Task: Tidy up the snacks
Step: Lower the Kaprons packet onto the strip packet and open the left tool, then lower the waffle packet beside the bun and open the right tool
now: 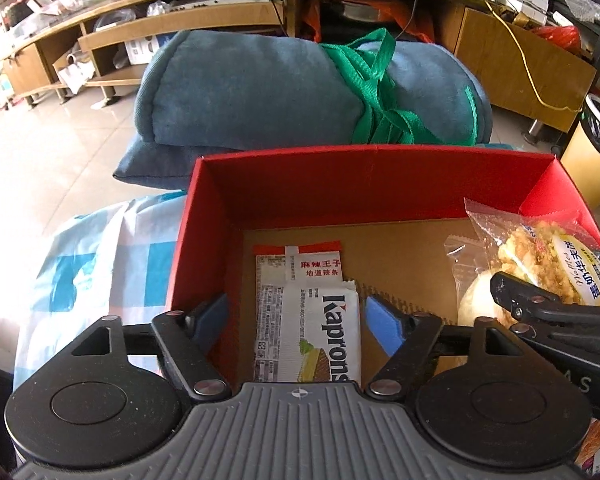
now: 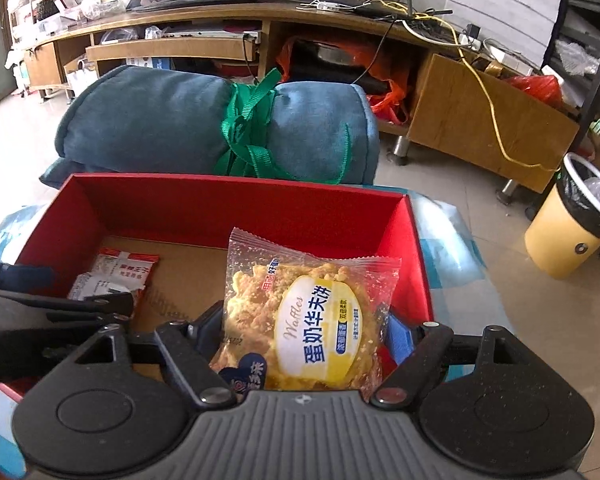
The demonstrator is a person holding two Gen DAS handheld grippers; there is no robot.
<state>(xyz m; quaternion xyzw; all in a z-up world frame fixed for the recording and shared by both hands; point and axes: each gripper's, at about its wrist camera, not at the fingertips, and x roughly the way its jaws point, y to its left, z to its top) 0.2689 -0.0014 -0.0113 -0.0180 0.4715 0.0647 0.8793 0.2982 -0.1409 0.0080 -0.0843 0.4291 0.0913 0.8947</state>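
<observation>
An open red box holds a white Kaprons wafer packet lying on a red-and-white spicy strip packet. My left gripper is open low inside the box, a blue pad on either side of the wafer packet with a gap to each. A wrapped pale bun lies at the box's right. My right gripper is shut on a clear waffle packet, held tilted above the right part of the box. The left gripper's black finger shows at that view's left edge.
A rolled blue cushion tied with green straps lies right behind the box. A blue-and-white checked cloth is under the box. A yellow bin stands on the floor to the right, before a long wooden cabinet.
</observation>
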